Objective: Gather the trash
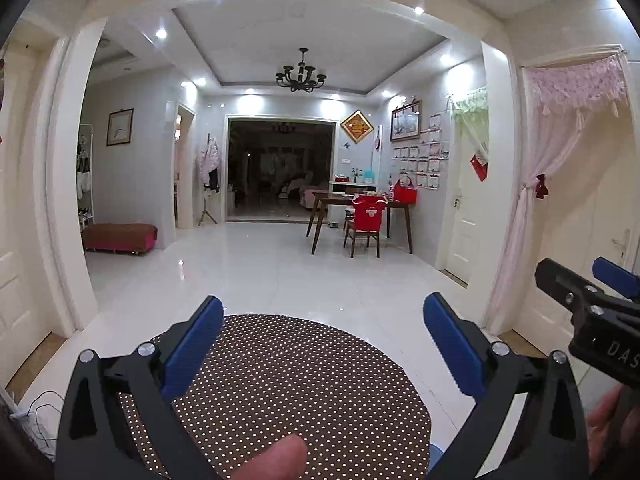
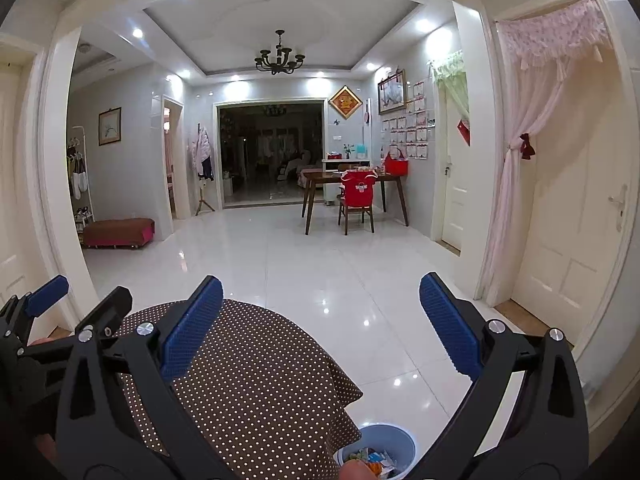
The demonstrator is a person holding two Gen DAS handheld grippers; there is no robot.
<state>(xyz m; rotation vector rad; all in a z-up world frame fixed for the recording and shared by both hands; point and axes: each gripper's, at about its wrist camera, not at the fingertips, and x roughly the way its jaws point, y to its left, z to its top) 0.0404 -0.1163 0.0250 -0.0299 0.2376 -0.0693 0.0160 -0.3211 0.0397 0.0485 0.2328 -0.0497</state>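
A round table under a brown cloth with white dots (image 1: 288, 384) (image 2: 256, 380) lies just below both grippers. My left gripper (image 1: 324, 336) hangs above it, open, with nothing between its blue pads. My right gripper (image 2: 320, 320) is also open and holds nothing; it shows at the right edge of the left wrist view as well (image 1: 592, 304). On the floor by the table's right side stands a pale blue bin (image 2: 376, 452) with several crumpled wrappers inside. No loose trash shows on the cloth.
A glossy white tiled floor (image 2: 304, 264) stretches ahead. A wooden dining table (image 2: 352, 188) with a red-covered chair (image 2: 358, 200) stands at the far right. A low red bench (image 2: 118, 232) sits at the left wall. A pink curtained door (image 2: 560, 160) is at right.
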